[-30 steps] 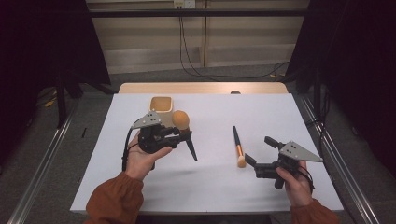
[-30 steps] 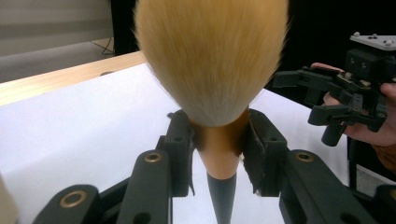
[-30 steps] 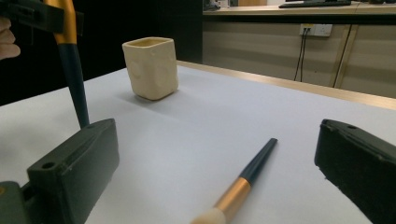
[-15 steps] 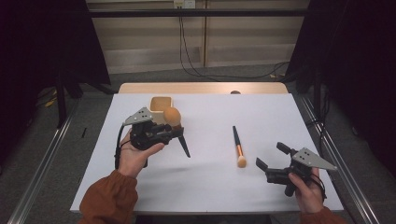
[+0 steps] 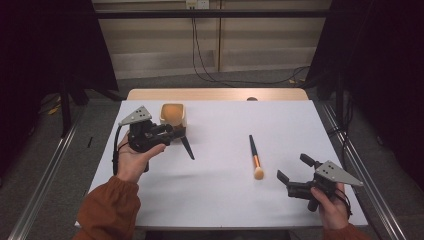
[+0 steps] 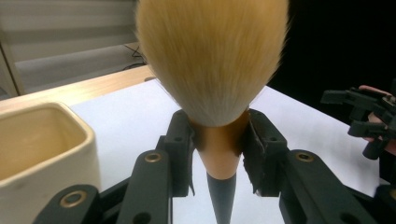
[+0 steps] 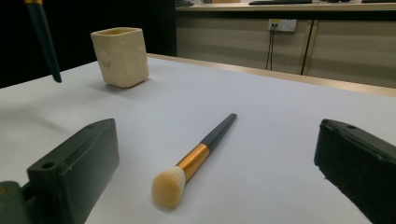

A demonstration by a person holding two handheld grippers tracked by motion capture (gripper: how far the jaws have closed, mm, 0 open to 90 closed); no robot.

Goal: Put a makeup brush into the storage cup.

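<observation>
A large make-up brush with a tan bristle head (image 6: 212,56), copper ferrule and dark handle (image 5: 188,147) is held in my left gripper (image 5: 176,131), whose jaws are shut on the ferrule (image 6: 218,145). In the high view its head overlaps the mouth of a cream square cup (image 5: 165,119) at the table's back left; the cup (image 6: 42,149) stands just left of the jaws. A smaller brush (image 5: 256,157) lies flat on the white table right of centre. My right gripper (image 5: 294,167) hovers open at the front right, with the small brush (image 7: 196,156) lying ahead of its spread jaws.
The white table top (image 5: 220,200) has a wooden strip (image 5: 215,94) along its back edge. Metal rails run on the floor on both sides, and cables hang from the back wall. The person's orange sleeve (image 5: 107,210) comes in at the front left.
My left gripper has carried the large brush left and toward the back, up to the cup. My right gripper has drawn away from the small brush toward the front right corner.
</observation>
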